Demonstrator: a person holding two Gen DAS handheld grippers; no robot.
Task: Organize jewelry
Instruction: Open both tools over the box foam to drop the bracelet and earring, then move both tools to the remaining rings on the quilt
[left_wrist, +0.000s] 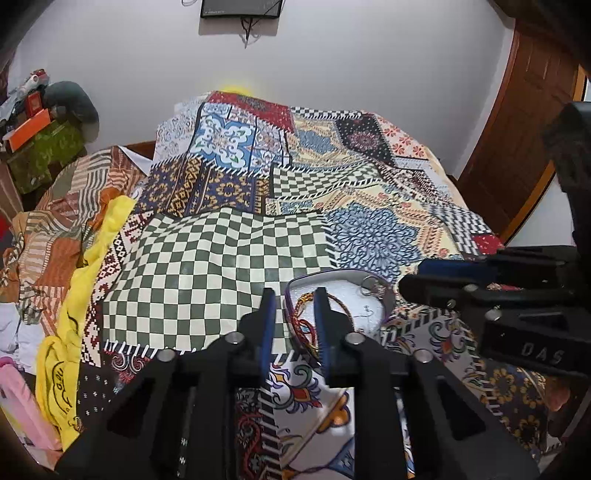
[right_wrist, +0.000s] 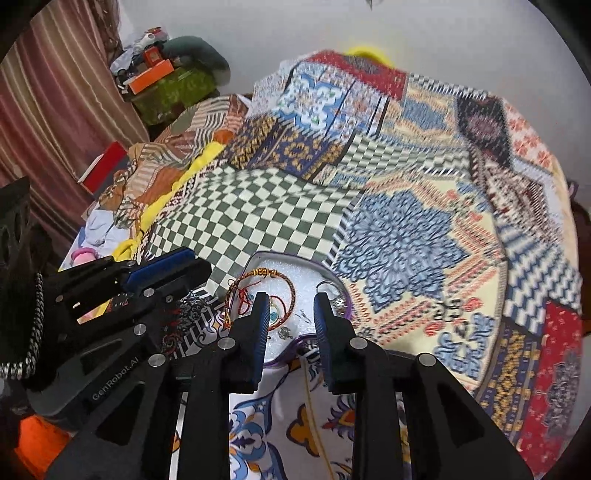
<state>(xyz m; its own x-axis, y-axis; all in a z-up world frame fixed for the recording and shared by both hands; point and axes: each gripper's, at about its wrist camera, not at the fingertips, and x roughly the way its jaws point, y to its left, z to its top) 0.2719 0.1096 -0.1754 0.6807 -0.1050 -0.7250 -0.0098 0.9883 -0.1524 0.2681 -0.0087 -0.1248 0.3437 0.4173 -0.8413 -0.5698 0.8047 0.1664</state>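
A small purple-rimmed tray (left_wrist: 325, 273) (right_wrist: 280, 254) with a white foam lining lies on the patchwork bedspread. In it are a braided red-and-gold cord bracelet (right_wrist: 266, 275) (left_wrist: 306, 325), a silver ring piece (right_wrist: 338, 301) (left_wrist: 369, 284) and some small charms. My left gripper (left_wrist: 294, 295) is open above the tray's left rim; the bracelet shows behind the gap, untouched by the pads. My right gripper (right_wrist: 291, 299) is open over the tray's near side with nothing pressed between its pads. Each gripper also appears in the other's view, the right gripper (left_wrist: 443, 280) and the left gripper (right_wrist: 166, 269).
The patchwork bedspread (left_wrist: 229, 251) covers the bed. A yellow cloth (left_wrist: 74, 295) and rumpled fabric lie along its left side. Boxes (right_wrist: 151, 79) are stacked at the back left by a curtain (right_wrist: 48, 110). A wooden door (left_wrist: 517, 129) stands at the right. A silver chain (right_wrist: 35, 321) hangs at the left edge.
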